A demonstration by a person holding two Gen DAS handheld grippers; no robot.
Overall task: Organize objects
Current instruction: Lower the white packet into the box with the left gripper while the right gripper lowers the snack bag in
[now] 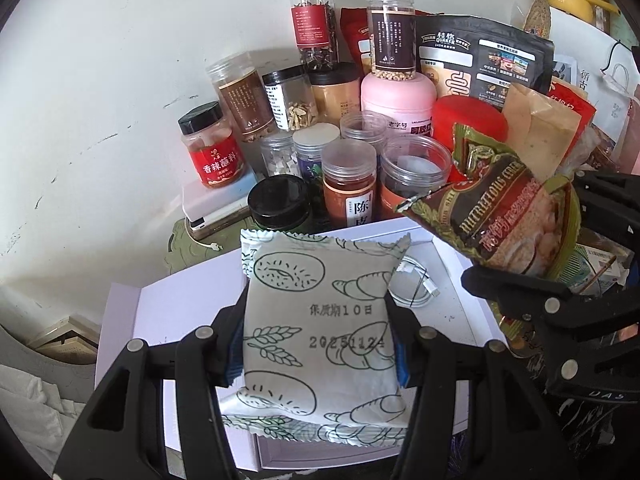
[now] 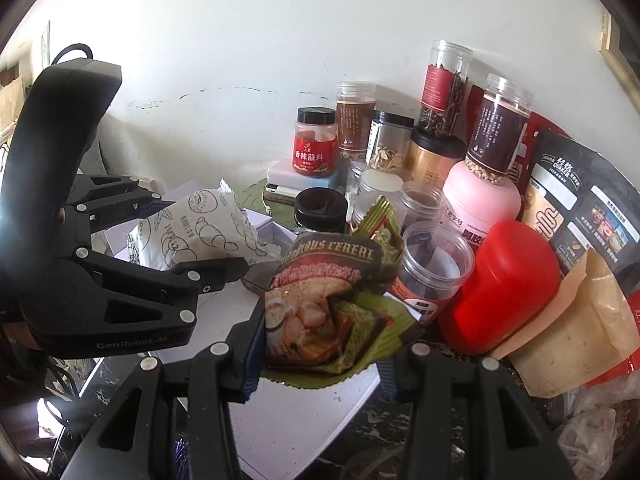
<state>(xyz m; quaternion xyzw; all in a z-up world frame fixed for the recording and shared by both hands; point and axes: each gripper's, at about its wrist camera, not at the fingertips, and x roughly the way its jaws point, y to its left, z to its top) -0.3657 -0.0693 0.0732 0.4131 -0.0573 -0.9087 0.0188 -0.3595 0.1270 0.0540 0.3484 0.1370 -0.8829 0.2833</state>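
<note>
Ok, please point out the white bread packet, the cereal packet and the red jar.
white bread packet [image 1: 320, 320], left wrist view, on its printed front, near the date.
cereal packet [image 2: 320, 300], right wrist view, on its pictured front.
red jar [image 2: 504, 284], right wrist view, on its side wall.

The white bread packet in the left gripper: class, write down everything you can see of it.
The white, pillow-shaped plastic bread packet is sealed, with zigzag crimped ends. Dark green line drawings of croissants, loaves and wheat ears cover it, along with a printed date stamp, 20251124. The left gripper is shut on it, its fingers pressing both long sides. It is held roughly level above a pale lilac open box. From the right wrist view it looks puffed, not crushed.
</note>
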